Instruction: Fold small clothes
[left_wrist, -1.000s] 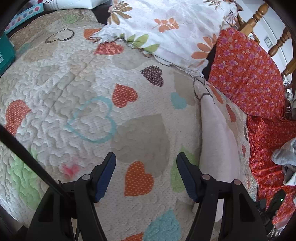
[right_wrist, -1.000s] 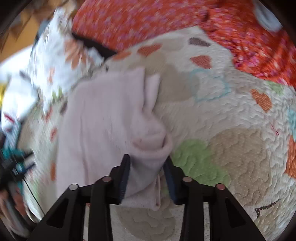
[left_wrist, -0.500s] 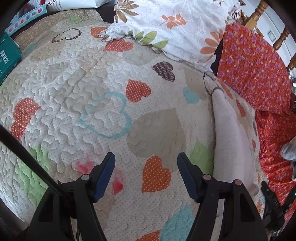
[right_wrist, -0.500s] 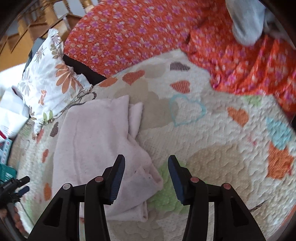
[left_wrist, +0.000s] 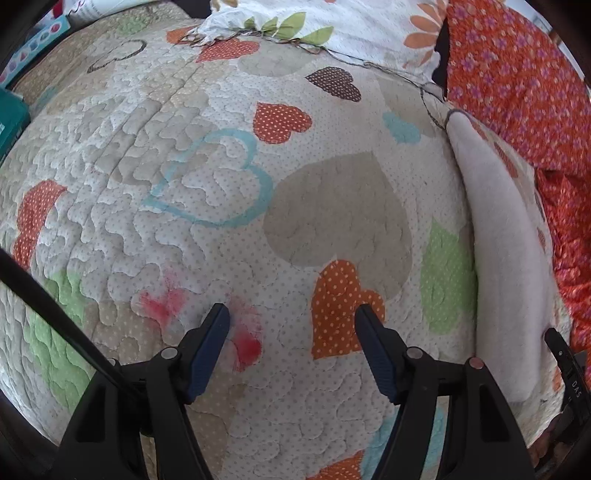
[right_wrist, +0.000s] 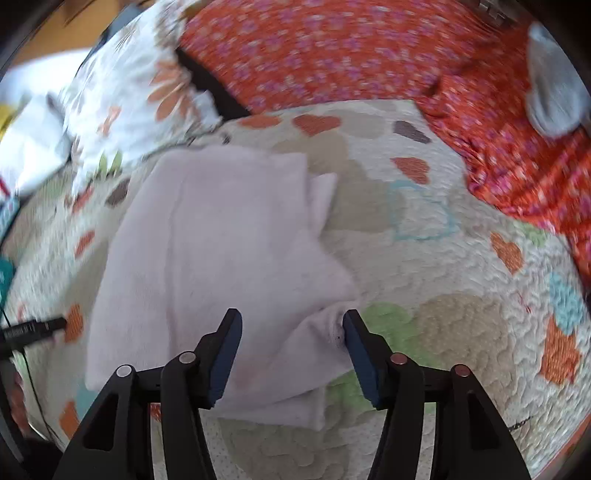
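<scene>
A pale pink garment (right_wrist: 221, 251) lies folded on the heart-patterned quilt (right_wrist: 443, 295). My right gripper (right_wrist: 291, 321) hovers over its near corner, and the cloth lies loose under the gap. Its jaws are opening and the pads do not press on the fabric. In the left wrist view the same pink garment (left_wrist: 506, 266) shows as a long strip at the right edge. My left gripper (left_wrist: 291, 314) points down at the bare quilt (left_wrist: 221, 184) to the left of it. Its jaws are opening too, with nothing between them.
A white floral pillow (left_wrist: 351, 26) lies at the head of the quilt. An orange flowered cover (right_wrist: 332, 48) runs along the far side, with a grey cloth (right_wrist: 550, 88) on it. A teal box (left_wrist: 11, 122) sits at the left edge.
The right gripper let go of the pink garment's corner, which dropped onto the quilt, and its jaws spread. The left gripper sank closer to the quilt.
</scene>
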